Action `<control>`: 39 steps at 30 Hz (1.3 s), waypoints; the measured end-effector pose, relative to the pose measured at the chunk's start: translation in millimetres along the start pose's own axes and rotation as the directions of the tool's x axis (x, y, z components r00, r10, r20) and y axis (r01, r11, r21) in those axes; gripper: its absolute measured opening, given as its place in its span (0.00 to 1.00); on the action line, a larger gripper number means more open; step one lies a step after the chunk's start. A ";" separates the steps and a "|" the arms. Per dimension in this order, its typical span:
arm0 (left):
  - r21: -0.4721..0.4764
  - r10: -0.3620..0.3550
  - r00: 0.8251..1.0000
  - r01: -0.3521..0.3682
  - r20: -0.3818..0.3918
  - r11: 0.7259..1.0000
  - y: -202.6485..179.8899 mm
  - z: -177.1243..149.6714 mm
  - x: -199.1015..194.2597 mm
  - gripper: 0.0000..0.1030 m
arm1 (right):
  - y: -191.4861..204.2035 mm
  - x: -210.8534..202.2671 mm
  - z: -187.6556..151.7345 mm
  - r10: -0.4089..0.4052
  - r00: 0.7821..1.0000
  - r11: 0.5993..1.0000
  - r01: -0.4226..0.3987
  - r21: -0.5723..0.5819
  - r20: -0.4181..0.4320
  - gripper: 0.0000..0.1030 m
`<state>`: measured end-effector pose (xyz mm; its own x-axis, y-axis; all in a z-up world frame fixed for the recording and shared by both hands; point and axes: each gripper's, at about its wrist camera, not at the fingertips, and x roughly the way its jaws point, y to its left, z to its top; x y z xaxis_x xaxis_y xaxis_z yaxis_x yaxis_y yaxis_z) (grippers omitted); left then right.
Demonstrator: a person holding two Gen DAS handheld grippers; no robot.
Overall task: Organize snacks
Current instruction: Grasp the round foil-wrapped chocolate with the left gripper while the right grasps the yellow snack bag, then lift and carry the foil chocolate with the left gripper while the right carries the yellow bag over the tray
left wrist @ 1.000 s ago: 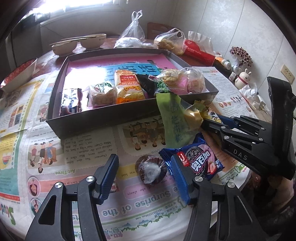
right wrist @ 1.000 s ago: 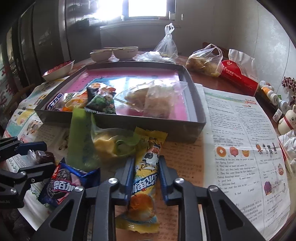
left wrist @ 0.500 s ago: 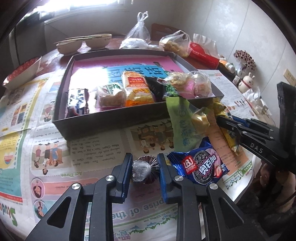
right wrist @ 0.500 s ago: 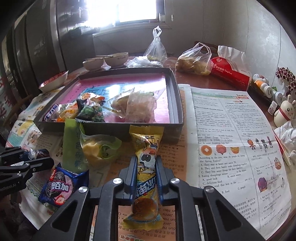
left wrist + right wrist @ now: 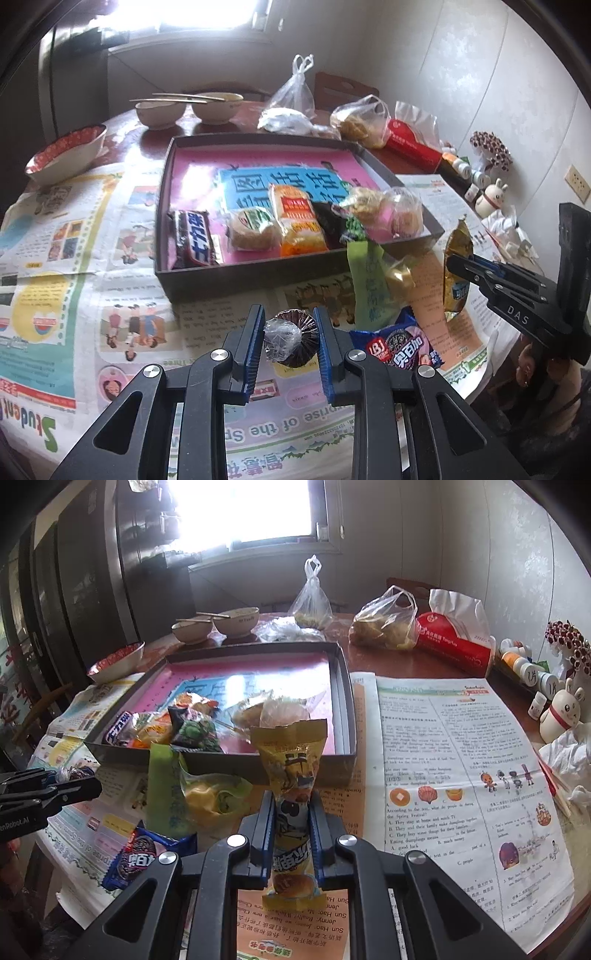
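Observation:
My left gripper (image 5: 290, 325) is shut on a small dark wrapped cupcake (image 5: 290, 341) and holds it above the newspaper, in front of the dark snack tray (image 5: 258, 282). My right gripper (image 5: 291, 812) is shut on a long yellow snack packet (image 5: 293, 786), lifted upright near the tray's front right corner (image 5: 347, 753); it also shows in the left wrist view (image 5: 458, 266). The tray holds several snacks, among them a chocolate bar (image 5: 194, 238) and an orange packet (image 5: 299, 225). A green-wrapped pastry (image 5: 207, 797) and a blue cookie packet (image 5: 400, 347) lie on the paper.
Newspapers (image 5: 461, 775) cover the round table. Bowls (image 5: 188, 109), a red-lined bowl (image 5: 66, 153), plastic bags (image 5: 384, 622), a red tissue pack (image 5: 458, 642), small bottles and a rabbit figurine (image 5: 561, 710) stand along the back and right. The table edge is close at the front.
My left gripper closed on the cupcake and lifted it. My right gripper, shut on the yellow packet, raised it off the table and tipped it upright.

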<state>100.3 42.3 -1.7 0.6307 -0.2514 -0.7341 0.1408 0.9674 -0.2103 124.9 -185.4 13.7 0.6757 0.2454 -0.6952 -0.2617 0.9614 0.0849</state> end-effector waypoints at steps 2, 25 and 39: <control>-0.007 0.001 1.000 -0.001 0.010 1.000 2.2 2.0 -3.6 0.27 | 1.3 -3.6 1.5 0.005 1.000 1.000 -0.005 -0.001 0.011 0.16; -0.065 0.023 0.995 -0.017 0.099 0.998 16.2 34.6 -17.8 0.27 | 5.6 -26.3 38.9 0.055 0.990 0.998 -0.056 0.000 0.127 0.16; -0.110 0.041 0.994 -0.029 0.105 0.993 33.0 48.0 -5.1 0.27 | 17.3 -20.1 57.0 0.083 0.985 0.996 -0.081 -0.023 0.151 0.16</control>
<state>138.3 76.9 26.0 0.7127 -0.2075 -0.6701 0.0374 0.9651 -0.2590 146.1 -166.6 69.8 0.7479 0.3404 -0.5699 -0.3310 0.9354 0.1243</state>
